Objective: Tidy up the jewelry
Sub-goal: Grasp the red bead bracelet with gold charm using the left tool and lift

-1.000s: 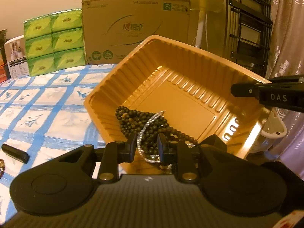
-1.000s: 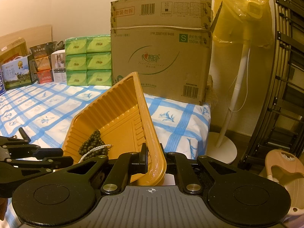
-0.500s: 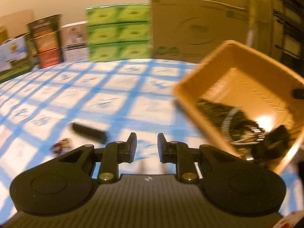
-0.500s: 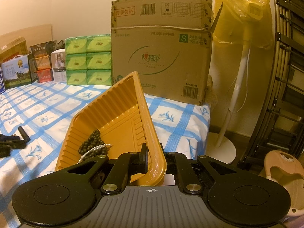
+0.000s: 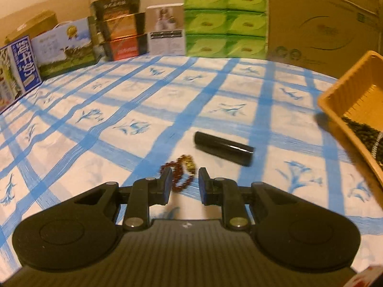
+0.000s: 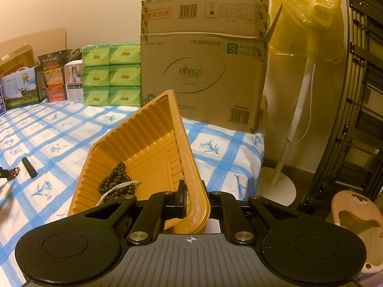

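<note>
My left gripper (image 5: 183,182) is open and empty, low over the blue-checked cloth, with a red bead bracelet with a gold charm (image 5: 182,172) lying between and just beyond its fingertips. A black tube (image 5: 223,147) lies just past the bracelet. My right gripper (image 6: 194,199) is shut on the rim of the orange plastic tray (image 6: 153,143), holding it tilted. Dark bead strands (image 6: 115,181) and a pearl strand (image 6: 119,187) lie in the tray's low corner. The tray's edge also shows in the left wrist view (image 5: 354,110). The bracelet (image 6: 14,172) and tube (image 6: 29,167) show far left in the right wrist view.
Green tissue packs (image 5: 225,21), a large cardboard box (image 6: 203,64) and several smaller boxes (image 5: 62,47) line the back of the table. A standing fan covered in yellow plastic (image 6: 304,19) and a dark rack (image 6: 363,95) stand right of the table edge.
My left gripper has let go of the silver bead strand in the tray and swung left to the red bracelet on the cloth. The right gripper and tray have stayed still.
</note>
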